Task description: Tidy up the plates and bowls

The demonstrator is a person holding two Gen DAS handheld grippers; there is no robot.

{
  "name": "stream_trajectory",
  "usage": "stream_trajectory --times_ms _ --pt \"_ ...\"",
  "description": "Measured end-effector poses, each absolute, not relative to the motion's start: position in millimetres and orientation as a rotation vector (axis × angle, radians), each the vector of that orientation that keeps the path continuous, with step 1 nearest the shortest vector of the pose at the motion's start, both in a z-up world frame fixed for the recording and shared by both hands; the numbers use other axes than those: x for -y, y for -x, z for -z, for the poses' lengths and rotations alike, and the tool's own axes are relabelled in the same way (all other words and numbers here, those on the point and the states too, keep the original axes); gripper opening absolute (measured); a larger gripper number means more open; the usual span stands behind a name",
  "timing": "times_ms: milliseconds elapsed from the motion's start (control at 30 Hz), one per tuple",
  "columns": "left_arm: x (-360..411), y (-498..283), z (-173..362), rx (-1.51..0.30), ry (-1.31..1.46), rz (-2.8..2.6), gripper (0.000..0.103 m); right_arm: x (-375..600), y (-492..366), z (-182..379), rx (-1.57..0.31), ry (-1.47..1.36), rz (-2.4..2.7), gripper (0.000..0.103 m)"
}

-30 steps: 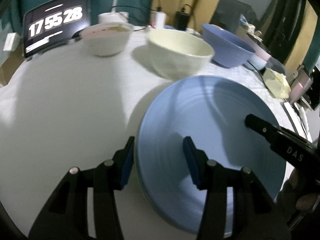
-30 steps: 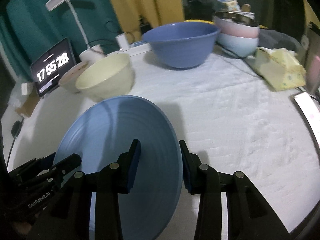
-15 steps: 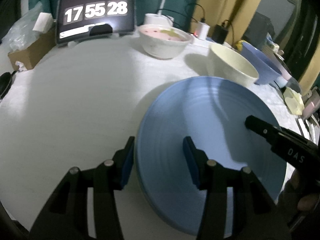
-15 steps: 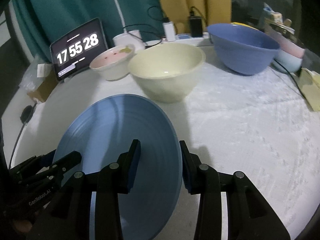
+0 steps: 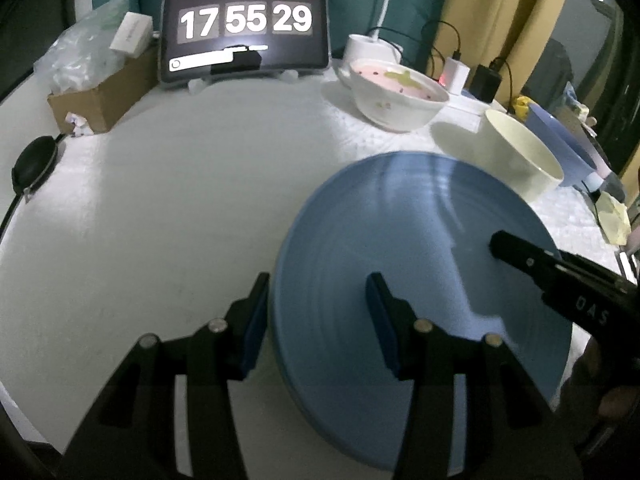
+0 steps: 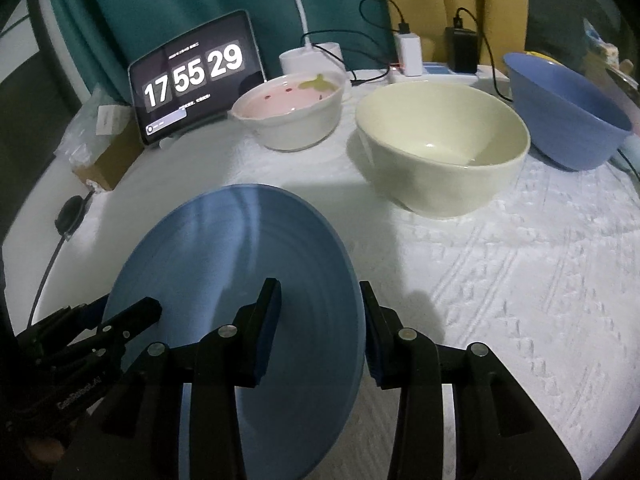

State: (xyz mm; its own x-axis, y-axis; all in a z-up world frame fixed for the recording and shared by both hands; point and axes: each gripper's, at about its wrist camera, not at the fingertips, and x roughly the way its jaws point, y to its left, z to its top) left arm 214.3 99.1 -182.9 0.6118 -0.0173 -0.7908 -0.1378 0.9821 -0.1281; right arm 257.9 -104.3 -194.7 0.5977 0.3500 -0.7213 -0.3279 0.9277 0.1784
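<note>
A: Left wrist view?
B: Blue plate [image 5: 420, 280] held above the white table [image 5: 140, 220], tilted. Left gripper [image 5: 316, 304] spread across the plate's left rim: one finger outside the edge, the other over the inner face. Cannot tell if really pinching (gap looks wide). Right gripper [image 5: 520, 256] reaching in from the right, over the plate's far side.
A: Behind?
B: Tablet [image 5: 244, 32] reading 17 55 29, pink bowl [image 5: 400, 96] beside it, then cream bowl [image 5: 520, 160], then blue bowl [image 5: 568, 148] at the right edge. Cardboard box [image 5: 100, 96] to the left.
A: Right wrist view?
B: Same plate [image 6: 240, 300], right rim between the fingers of the right gripper [image 6: 320, 316], jaws apart on both sides of the edge; grip not sure either. Left gripper [image 6: 132, 316] at the plate's left rim. Beyond: pink bowl [image 6: 292, 116], cream bowl [image 6: 440, 144], blue bowl [image 6: 568, 112], in a row, near each other but apart. Tablet [image 6: 192, 76] at back left.
</note>
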Motion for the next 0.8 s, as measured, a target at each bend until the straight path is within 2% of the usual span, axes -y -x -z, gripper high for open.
stream_trajectory --times_ms 367,467,800 --pt "-81.2 -197.4 145.2 -0.730 0.128 -0.172 0.051 131.8 -248.3 181.9 -0.808 -0.017 -0.374 0.041" --pt "-67.4 -198.4 133.6 -0.694 0.134 -0.154 0.052 149.7 -242.7 174.6 -0.790 -0.034 -0.386 0.048" --pt "-15.6 -203.9 117.8 -0.672 0.092 -0.095 0.052 180.3 -222.2 161.0 -0.769 -0.033 -0.468 0.049"
